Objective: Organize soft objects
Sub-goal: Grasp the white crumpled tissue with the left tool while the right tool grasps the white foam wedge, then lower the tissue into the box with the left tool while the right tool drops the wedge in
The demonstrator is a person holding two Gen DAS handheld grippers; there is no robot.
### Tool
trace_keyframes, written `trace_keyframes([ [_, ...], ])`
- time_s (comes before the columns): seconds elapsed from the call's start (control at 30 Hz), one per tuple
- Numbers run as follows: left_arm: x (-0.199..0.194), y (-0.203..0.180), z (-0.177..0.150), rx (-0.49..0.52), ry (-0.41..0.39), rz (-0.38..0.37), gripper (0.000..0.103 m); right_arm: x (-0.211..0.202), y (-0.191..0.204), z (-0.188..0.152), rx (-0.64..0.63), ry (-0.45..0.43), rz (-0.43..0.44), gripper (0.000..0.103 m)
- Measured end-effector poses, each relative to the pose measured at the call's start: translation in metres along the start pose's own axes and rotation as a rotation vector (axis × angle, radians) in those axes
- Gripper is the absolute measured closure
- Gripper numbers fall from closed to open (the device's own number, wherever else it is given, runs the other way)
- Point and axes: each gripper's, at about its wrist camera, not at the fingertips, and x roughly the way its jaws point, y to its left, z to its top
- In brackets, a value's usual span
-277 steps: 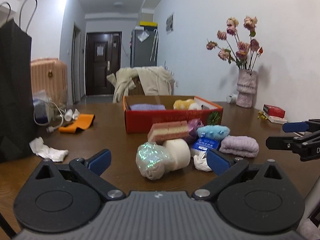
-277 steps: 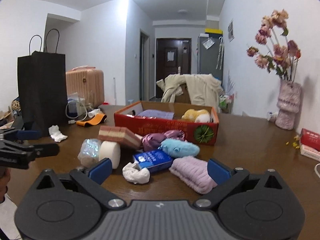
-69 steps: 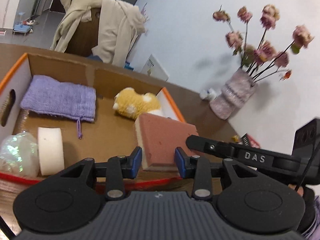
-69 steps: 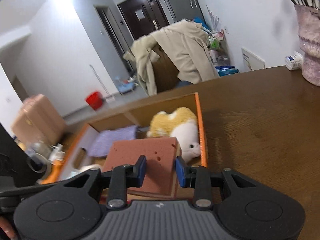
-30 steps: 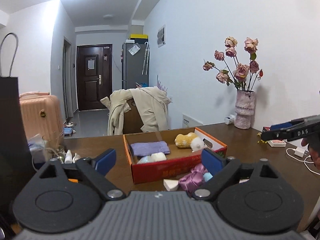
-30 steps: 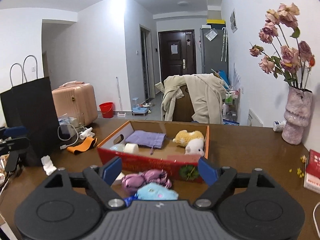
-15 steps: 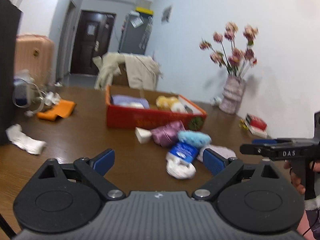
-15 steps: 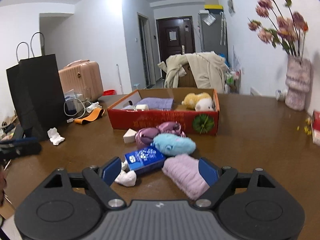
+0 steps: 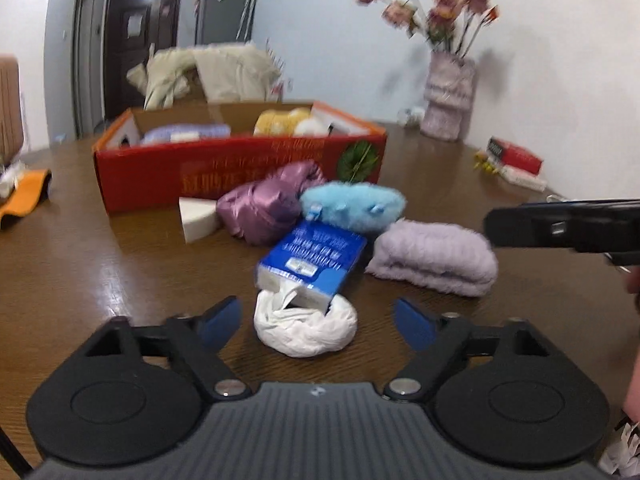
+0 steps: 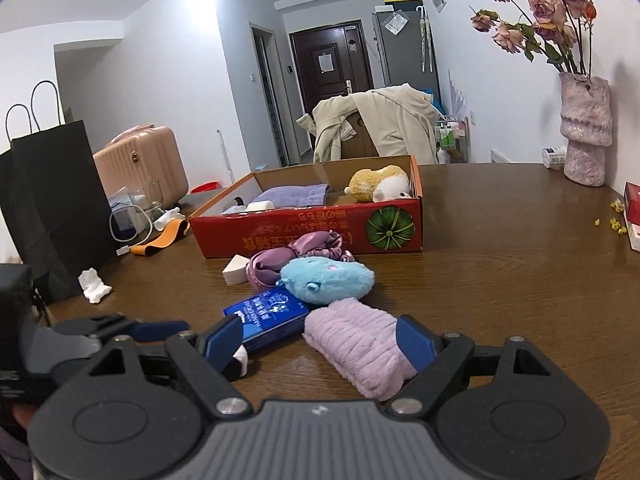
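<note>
Nearest the left tool (image 9: 318, 318), whose jaws have just been narrowing yet stand apart with nothing pinched, is a white cloth wad (image 9: 305, 328) lying between the blue pads on the desk (image 9: 100, 264). The right tool (image 10: 320, 344) is also apart and empty, poised over the lilac fluffy roll (image 10: 360, 350) without pressing it.

Taking the red box (image 10: 312, 230) as the landmark: five or six soft things are not yet sorted, all in front of it. The wad is farthest out, with a blue tissue pack (image 9: 314, 260) resting on its edge; the lilac roll lies beside that pack. Closer to the box sit a blue plush (image 10: 328, 280) and a purple satin bundle (image 9: 268, 204), and a white sponge wedge (image 9: 198, 216) lies just before its front wall.

Inside the box lie a lavender pouch (image 10: 294, 194), a white roll (image 10: 260, 205) and a yellow plush (image 10: 378, 184). So roughly a third seems done.
</note>
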Motion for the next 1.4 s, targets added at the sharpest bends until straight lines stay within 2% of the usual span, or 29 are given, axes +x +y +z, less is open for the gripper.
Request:
trace_keyframes([
  [0.03, 0.004, 0.002, 0.000, -0.008, 0.015, 0.006, 0.030, 0.002, -0.001, 0.000, 0.003, 0.000, 0.000, 0.020],
  [0.13, 0.007, 0.010, 0.000, -0.032, 0.025, -0.012, 0.059, 0.010, -0.002, 0.002, 0.009, 0.006, 0.012, 0.020],
  [0.17, 0.006, 0.013, 0.000, -0.041, 0.029, -0.024, 0.074, 0.013, -0.001, 0.003, 0.006, 0.009, 0.016, 0.020],
  [0.23, -0.001, 0.022, 0.002, -0.065, 0.015, -0.044, 0.075, 0.022, 0.004, 0.006, -0.006, 0.019, 0.031, 0.020],
  [0.33, -0.025, 0.050, 0.008, -0.114, -0.063, -0.012, 0.075, 0.039, 0.023, 0.013, -0.047, 0.028, 0.081, 0.020],
  [0.4, -0.037, 0.080, 0.012, -0.158, -0.110, 0.043, 0.075, 0.056, 0.043, 0.019, -0.092, 0.031, 0.128, 0.023],
  [0.47, -0.040, 0.110, 0.015, -0.199, -0.129, 0.118, 0.075, 0.079, 0.062, 0.026, -0.141, 0.043, 0.172, 0.030],
  [0.53, -0.041, 0.138, 0.019, -0.247, -0.131, 0.177, 0.075, 0.107, 0.083, 0.033, -0.178, 0.071, 0.181, 0.033],
  [0.6, -0.041, 0.162, 0.019, -0.303, -0.139, 0.193, 0.075, 0.137, 0.101, 0.039, -0.187, 0.104, 0.180, 0.039],
  [0.63, -0.041, 0.169, 0.019, -0.326, -0.141, 0.188, 0.075, 0.152, 0.108, 0.041, -0.191, 0.132, 0.162, 0.046],
  [0.7, -0.042, 0.179, 0.016, -0.356, -0.147, 0.158, 0.075, 0.179, 0.119, 0.042, -0.180, 0.168, 0.101, 0.050],
  [0.8, -0.032, 0.182, 0.011, -0.377, -0.128, 0.103, 0.075, 0.198, 0.122, 0.044, -0.109, 0.147, 0.067, 0.050],
  [0.87, -0.030, 0.182, 0.010, -0.377, -0.107, 0.078, 0.075, 0.204, 0.125, 0.045, -0.109, 0.134, 0.050, 0.051],
  [0.97, -0.032, 0.182, 0.008, -0.392, -0.117, 0.009, 0.075, 0.212, 0.129, 0.045, -0.146, 0.117, -0.011, 0.063],
  [1.1, -0.032, 0.182, 0.008, -0.402, -0.120, 0.004, 0.075, 0.218, 0.124, 0.048, -0.118, 0.098, -0.076, 0.084],
  [1.23, -0.028, 0.185, 0.006, -0.432, -0.094, -0.040, 0.075, 0.215, 0.121, 0.049, -0.108, 0.093, -0.065, 0.087],
  [1.4, -0.023, 0.183, 0.004, -0.419, -0.078, -0.034, 0.075, 0.169, 0.129, 0.041, -0.112, 0.062, 0.052, 0.087],
])
